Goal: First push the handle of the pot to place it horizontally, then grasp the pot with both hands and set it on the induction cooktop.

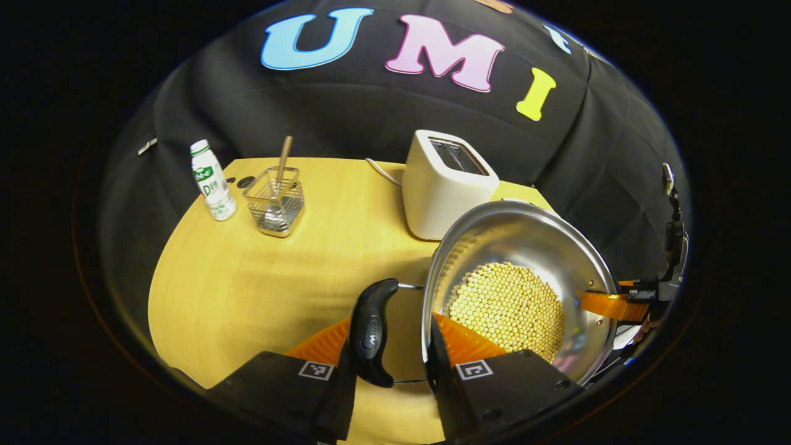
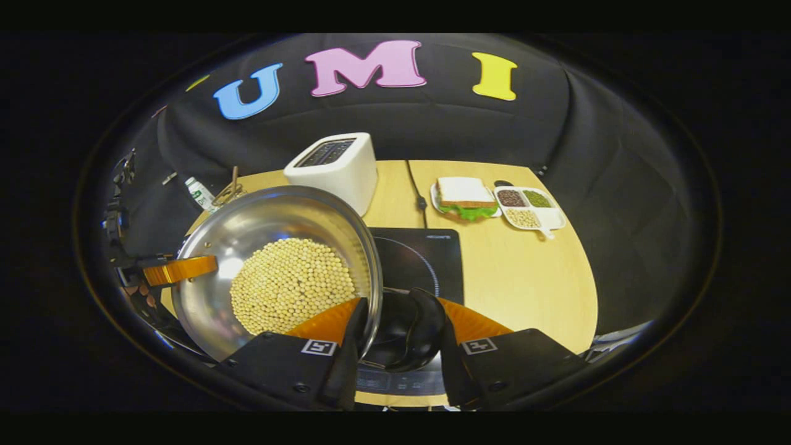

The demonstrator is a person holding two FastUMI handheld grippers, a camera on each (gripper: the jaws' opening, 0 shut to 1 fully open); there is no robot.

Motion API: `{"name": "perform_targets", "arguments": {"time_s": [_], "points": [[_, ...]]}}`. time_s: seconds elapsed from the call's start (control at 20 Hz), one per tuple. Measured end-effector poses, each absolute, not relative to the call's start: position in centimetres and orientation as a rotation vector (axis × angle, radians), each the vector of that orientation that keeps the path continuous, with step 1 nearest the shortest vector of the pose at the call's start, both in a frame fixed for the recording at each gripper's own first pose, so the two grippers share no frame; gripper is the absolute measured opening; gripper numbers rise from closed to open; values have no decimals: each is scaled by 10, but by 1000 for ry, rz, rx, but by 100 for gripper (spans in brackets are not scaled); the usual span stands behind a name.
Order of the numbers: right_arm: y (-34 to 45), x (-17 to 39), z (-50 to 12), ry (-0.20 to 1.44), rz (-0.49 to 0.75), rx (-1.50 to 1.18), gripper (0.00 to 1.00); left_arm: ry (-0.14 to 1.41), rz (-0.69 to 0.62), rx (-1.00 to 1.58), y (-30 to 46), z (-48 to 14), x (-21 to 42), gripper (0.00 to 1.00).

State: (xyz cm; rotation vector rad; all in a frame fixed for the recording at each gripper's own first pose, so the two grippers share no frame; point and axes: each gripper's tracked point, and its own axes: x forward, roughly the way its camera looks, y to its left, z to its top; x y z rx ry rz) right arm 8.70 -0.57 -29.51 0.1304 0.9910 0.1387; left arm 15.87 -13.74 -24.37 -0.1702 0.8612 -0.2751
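A steel pot (image 1: 525, 241) holding yellow beans (image 1: 507, 306) is gripped at both sides. My left gripper (image 1: 392, 327) is shut across the pot's black side handle (image 1: 371, 334) and rim, with one finger outside the handle and the other inside the wall. On the opposite side, my right gripper (image 2: 398, 306) clamps the other black handle (image 2: 414, 334) and the rim of the pot (image 2: 259, 222) the same way. The pot hangs over the near left part of the black induction cooktop (image 2: 432, 253). Whether its base touches the cooktop is hidden.
A white toaster (image 2: 337, 164) stands just behind the pot, with a cable (image 2: 417, 185) beside it. A sandwich plate (image 2: 466, 198) and a divided dish of grains (image 2: 528, 207) lie at the far right. A milk bottle (image 1: 212, 180) and a wire basket (image 1: 275, 201) stand far left.
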Motion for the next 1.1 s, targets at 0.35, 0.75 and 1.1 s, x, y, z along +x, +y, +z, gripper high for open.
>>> {"name": "perform_targets", "arguments": {"time_s": [0.35,0.75,1.1], "points": [[-50,97,-322,1013,114,139,58,879,-288,-163,-191,-262,171,57],[-60,110,-345,1018,115,139,58,893,-280,-170,-207,-281,185,57],[-60,116,-355,1023,110,155,58,894,-275,-168,-209,-287,190,57]]}}
